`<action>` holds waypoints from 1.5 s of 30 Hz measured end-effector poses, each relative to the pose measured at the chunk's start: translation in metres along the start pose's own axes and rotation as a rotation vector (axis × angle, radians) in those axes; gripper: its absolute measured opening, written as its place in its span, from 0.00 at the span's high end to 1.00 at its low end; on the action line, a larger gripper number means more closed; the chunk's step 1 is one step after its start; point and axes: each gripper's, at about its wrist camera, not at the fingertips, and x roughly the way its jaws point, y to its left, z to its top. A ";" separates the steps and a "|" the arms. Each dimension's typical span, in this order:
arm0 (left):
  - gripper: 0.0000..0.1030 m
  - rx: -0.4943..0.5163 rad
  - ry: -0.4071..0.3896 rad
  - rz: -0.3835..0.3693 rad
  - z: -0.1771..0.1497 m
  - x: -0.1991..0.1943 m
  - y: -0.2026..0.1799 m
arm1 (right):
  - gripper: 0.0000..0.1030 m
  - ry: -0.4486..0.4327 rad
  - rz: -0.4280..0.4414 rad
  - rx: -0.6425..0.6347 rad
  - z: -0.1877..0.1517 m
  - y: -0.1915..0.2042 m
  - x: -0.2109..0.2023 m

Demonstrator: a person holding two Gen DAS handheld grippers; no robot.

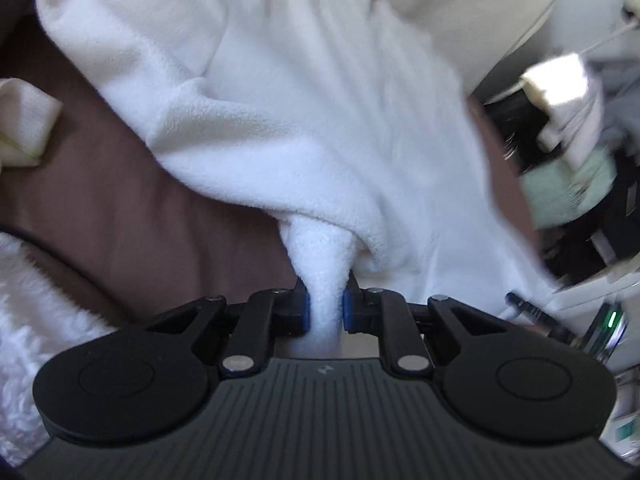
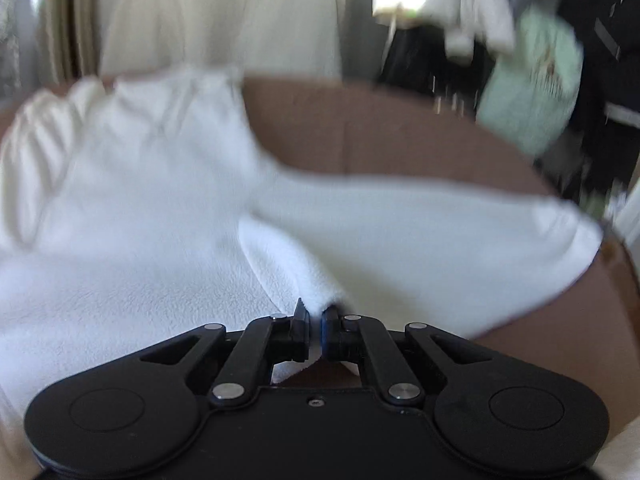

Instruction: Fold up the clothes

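- We see a white fleece garment (image 1: 320, 128) spread loosely on a brown bed cover (image 1: 132, 216). We cannot tell what kind of clothing it is.
- Our left gripper (image 1: 325, 304) is pinching a thick bunch of the fleece between its blue pads.
- Our right gripper (image 2: 318, 326) is pressed almost together on a thin fold of the same fleece.
- The fleece (image 2: 140, 216) is bunched and wrinkled. A flap of it reaches out over the brown cover, away from the right gripper.
- We think the folding has only just begun. Both corners are caught, but we see no neat fold yet.
- What is left, we guess: lift the fleece, pull it flat, then fold it over.
- Beside the fleece lies a small cream cloth (image 1: 24, 120), and a fluffy white piece (image 1: 28, 320) sits near the left gripper. Those may need folding too.
- Beyond the fleece, past the bed, a pale green cloth (image 2: 532, 80) hangs among dark things.
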 end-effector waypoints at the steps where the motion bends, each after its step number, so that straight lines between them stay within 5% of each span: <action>1: 0.87 0.035 0.009 0.030 -0.003 0.003 -0.005 | 0.95 0.046 -0.001 -0.003 -0.001 0.002 0.011; 8: 0.86 0.102 -0.025 0.062 -0.008 -0.001 -0.014 | 0.95 0.065 -0.010 0.000 0.009 0.004 0.001; 12: 0.84 0.127 -0.027 0.067 -0.006 -0.002 -0.017 | 0.96 0.033 -0.078 -0.141 0.012 0.015 -0.013; 17: 0.76 0.131 -0.030 0.076 -0.005 -0.003 -0.016 | 0.96 0.195 0.001 -0.083 0.005 0.001 0.035; 22: 0.72 0.226 -0.116 0.052 -0.009 -0.017 -0.028 | 0.96 0.119 -0.041 -0.095 0.014 0.002 0.015; 28: 0.70 0.295 -0.220 0.042 -0.012 -0.031 -0.039 | 0.92 0.160 -0.081 -0.170 0.010 0.017 0.033; 31: 0.69 0.300 -0.260 0.019 -0.013 -0.038 -0.041 | 0.83 0.164 -0.079 -0.144 0.012 0.012 0.030; 36: 0.64 0.350 -0.382 0.011 -0.019 -0.057 -0.046 | 0.52 0.164 -0.113 -0.099 0.006 0.000 0.012; 38: 0.62 0.350 -0.431 0.022 -0.019 -0.064 -0.048 | 0.51 0.143 -0.101 -0.037 0.007 -0.005 0.001; 41: 0.60 0.323 -0.429 0.038 -0.013 -0.065 -0.046 | 0.45 0.012 0.030 0.120 0.011 -0.017 -0.032; 45: 0.59 0.347 -0.387 0.104 0.006 -0.060 -0.057 | 0.43 -0.085 0.164 0.161 0.021 -0.011 -0.061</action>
